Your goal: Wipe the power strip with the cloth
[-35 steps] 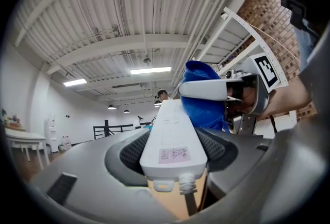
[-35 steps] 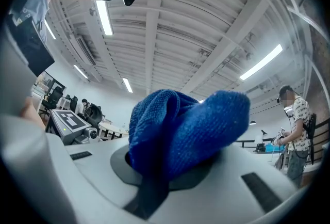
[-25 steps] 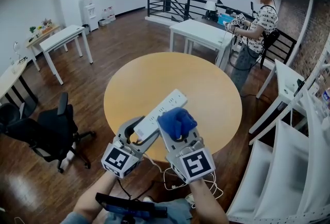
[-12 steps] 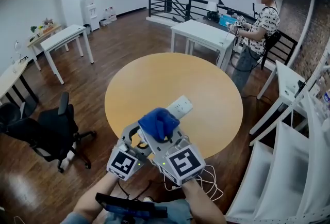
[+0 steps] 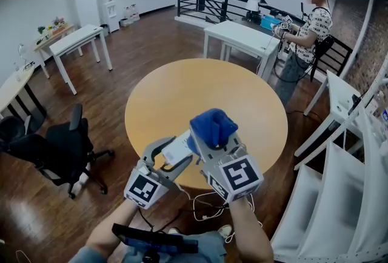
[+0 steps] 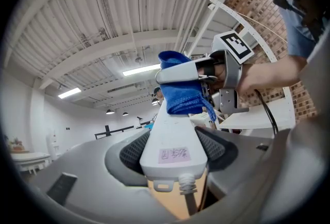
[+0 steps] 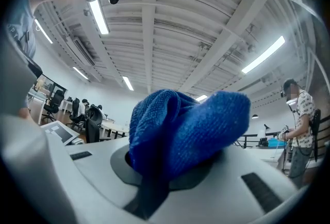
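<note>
Blue cloth [image 5: 212,125] on the white power strip [image 6: 172,138], apparently mid-wipe.
Left tongs [image 5: 171,154] clamp the strip's cord end; right tongs [image 5: 213,137] pinch the cloth; next, probably drag it along the strip.

The power strip [image 5: 177,149] sat between the left gripper's [image 5: 174,154] jaws, above the near edge of the worktop [image 5: 182,92]. Just to its right, the right gripper [image 5: 213,137] held the cloth [image 5: 212,127] in its jaws, against the strip's far part. A chair [image 5: 60,149] stood on the floor [image 5: 121,68] left of the worktop. Behind it, at far right, 1 person [image 5: 306,25] stood beside a table [image 5: 242,37].
</note>
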The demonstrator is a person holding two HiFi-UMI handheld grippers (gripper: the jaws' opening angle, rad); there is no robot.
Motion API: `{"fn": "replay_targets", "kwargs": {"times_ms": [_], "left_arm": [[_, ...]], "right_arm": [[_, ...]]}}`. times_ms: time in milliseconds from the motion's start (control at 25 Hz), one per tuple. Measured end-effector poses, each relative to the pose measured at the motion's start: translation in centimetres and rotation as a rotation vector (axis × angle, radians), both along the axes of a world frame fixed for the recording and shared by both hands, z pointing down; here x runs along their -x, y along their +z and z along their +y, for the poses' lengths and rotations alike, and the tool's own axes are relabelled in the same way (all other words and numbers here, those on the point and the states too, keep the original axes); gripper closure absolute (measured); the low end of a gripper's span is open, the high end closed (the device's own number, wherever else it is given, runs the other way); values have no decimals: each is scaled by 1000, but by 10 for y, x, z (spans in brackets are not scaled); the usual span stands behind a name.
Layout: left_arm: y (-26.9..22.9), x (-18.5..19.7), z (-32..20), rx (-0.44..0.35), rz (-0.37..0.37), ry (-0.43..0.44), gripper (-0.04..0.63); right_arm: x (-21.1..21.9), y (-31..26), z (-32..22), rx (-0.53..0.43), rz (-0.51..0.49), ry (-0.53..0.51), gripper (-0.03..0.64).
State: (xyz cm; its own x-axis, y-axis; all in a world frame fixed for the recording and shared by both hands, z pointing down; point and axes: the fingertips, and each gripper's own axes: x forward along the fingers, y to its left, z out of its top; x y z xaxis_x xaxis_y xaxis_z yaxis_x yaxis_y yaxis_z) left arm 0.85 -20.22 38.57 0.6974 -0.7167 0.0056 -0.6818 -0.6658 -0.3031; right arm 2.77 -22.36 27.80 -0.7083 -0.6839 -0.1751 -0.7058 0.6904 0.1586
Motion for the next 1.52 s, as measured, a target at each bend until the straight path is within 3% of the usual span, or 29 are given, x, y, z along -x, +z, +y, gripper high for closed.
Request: {"fn": "replay_targets", "kwargs": {"times_ms": [760,1520], "left_arm": [[-2,-4,3,-10,-11,17,311],[1,-6,3,0,-26,16,311]], "right_arm": [[-82,-32,-42,-57,-42,204,557],[-43,-9,-26,-34,0,123,557]]}}
